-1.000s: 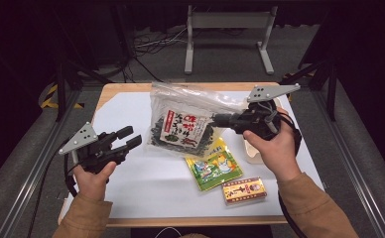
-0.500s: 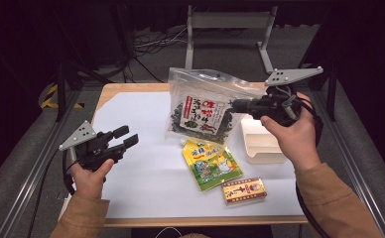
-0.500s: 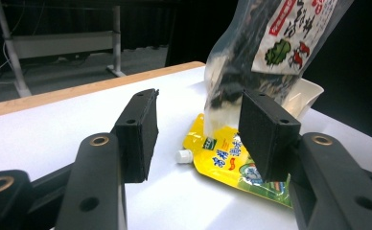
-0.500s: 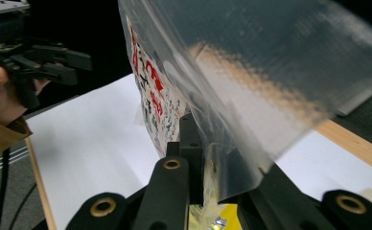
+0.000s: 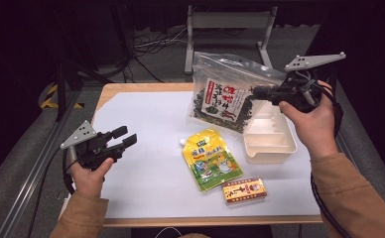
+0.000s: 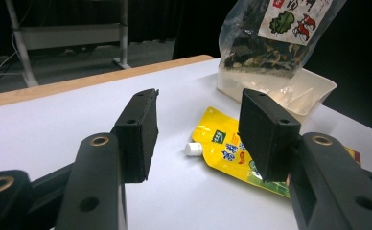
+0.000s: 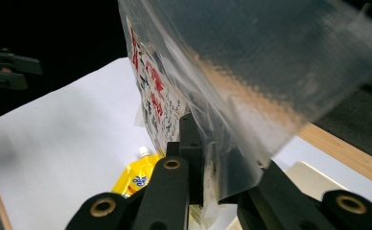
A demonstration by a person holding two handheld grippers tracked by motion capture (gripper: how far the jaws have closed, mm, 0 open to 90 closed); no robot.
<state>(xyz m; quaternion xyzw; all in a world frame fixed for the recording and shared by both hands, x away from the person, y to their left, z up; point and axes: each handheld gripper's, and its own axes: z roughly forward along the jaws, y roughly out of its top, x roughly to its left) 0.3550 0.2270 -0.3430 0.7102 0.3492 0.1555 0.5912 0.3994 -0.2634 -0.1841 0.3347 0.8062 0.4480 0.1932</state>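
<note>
While nearest the table's (image 5: 146,198) front edge lies a small red-and-gold box (image 5: 244,190), flat on the white sheet. Just behind it, a yellow spouted pouch (image 5: 210,159), white cap toward the far left, lying flat. To the left, held low above the sheet by the left hand (image 5: 87,174): the left gripper (image 5: 125,137), jaws spread wide with nothing between them, well apart from every item. Right of the pouch, a white plastic tray (image 5: 270,141) sitting on the sheet. Above the tray's far end, raised clear of the table: a clear bag of dried seaweed (image 5: 225,94) with a red-and-white label, hanging from its right edge. Clamped on that edge, jaws pressed together through the plastic: the right gripper (image 5: 256,92), gripped in the right hand (image 5: 313,123). Beyond the table, dark floor, cables and a grey metal stand (image 5: 228,21).
</note>
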